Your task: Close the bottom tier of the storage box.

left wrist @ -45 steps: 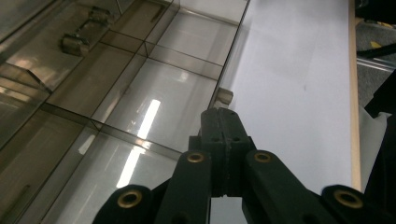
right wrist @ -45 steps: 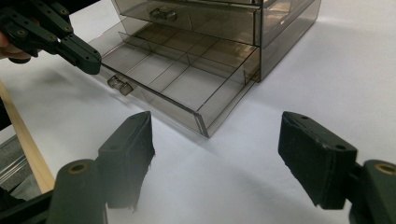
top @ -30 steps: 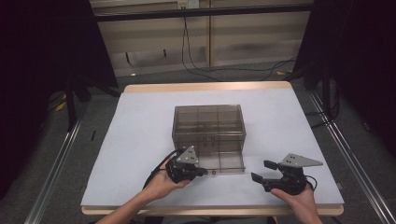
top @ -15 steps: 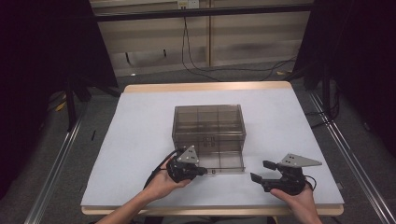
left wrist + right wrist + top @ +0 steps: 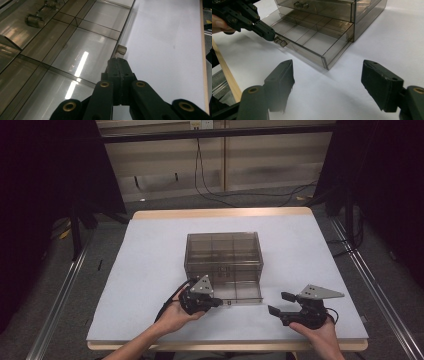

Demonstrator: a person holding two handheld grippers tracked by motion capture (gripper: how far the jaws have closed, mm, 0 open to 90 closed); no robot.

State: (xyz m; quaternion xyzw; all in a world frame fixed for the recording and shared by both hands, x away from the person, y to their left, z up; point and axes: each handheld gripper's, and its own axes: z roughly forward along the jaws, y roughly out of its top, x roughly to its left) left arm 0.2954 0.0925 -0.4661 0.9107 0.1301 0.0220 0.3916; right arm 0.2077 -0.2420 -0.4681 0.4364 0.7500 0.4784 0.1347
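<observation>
A smoky see-through drawer box point(image 5: 223, 252) stands at the middle of the white table point(image 5: 150, 270). Its bottom drawer point(image 5: 240, 292) is pulled out toward me, empty, with divider walls point(image 5: 82, 52). My left gripper point(image 5: 220, 303) is shut on the small handle point(image 5: 122, 49) at the drawer's front, and the right gripper view shows the same grip point(image 5: 268, 35) on the handle point(image 5: 280, 41). My right gripper point(image 5: 276, 303) is held open just right of the drawer's front corner, nothing between its fingers point(image 5: 282, 75).
The upper drawer with its own handle point(image 5: 35, 20) is closed. The table's wooden front edge point(image 5: 225, 345) runs just below both hands. Cables point(image 5: 210, 185) lie on the floor beyond the table, and metal rails point(image 5: 370, 285) flank it.
</observation>
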